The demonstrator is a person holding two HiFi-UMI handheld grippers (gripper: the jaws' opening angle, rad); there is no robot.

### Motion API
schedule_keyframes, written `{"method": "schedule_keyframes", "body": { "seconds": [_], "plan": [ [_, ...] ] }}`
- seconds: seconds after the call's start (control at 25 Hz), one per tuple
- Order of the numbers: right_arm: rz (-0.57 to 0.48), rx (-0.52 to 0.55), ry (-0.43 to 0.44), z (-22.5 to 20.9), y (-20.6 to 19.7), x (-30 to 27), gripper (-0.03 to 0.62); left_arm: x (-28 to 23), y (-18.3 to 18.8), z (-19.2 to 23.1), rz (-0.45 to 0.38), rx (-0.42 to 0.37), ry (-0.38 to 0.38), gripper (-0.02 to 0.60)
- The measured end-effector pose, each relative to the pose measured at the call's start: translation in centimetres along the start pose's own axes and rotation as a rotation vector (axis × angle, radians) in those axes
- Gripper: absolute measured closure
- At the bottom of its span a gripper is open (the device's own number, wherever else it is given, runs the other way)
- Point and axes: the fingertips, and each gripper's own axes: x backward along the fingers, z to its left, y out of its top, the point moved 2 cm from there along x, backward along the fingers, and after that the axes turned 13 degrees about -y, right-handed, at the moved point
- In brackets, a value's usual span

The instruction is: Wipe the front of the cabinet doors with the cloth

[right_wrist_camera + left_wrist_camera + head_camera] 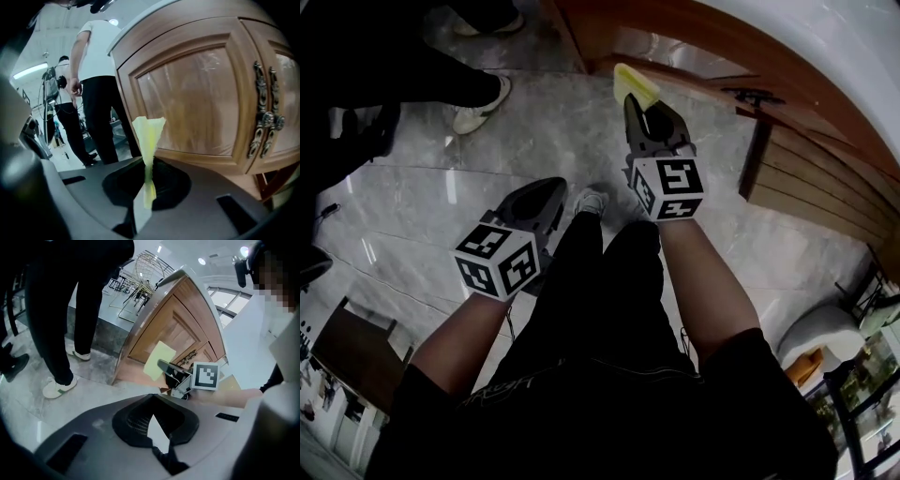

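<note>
Yellow cloth [149, 133], clamped by right tongs [147, 164]

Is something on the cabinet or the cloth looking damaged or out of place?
Nothing stands out. Both cabinet doors sit closed, their handles side by side, and the right gripper clamps the yellow cloth.

In the head view the right claw [636, 105] covers the lower end of the cloth [631, 82], and the top and right edges cut the cabinet [811, 173] short. A bystander [422, 80] at upper left is cut off above the knees by the top edge. In the right gripper view the right-hand door [287, 93] runs off the edge, and the far figure [65, 112] at left is too small to make out
</note>
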Motion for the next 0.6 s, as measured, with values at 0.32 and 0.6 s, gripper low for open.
{"method": "schedule_keyframes", "body": {
  "seconds": [0.32,0.6],
  "plan": [
    [0.01,0.142,0.052,4.1,-0.4,-3.4,0.553,2.7,-0.5,2.0,-0.07,0.073,0.045,0.575],
    [0.023,0.144,0.05,4.7,-0.4,-6.4,0.553,4.8,-0.9,3.9,-0.097,0.107,0.098,0.575]
  ]
}}
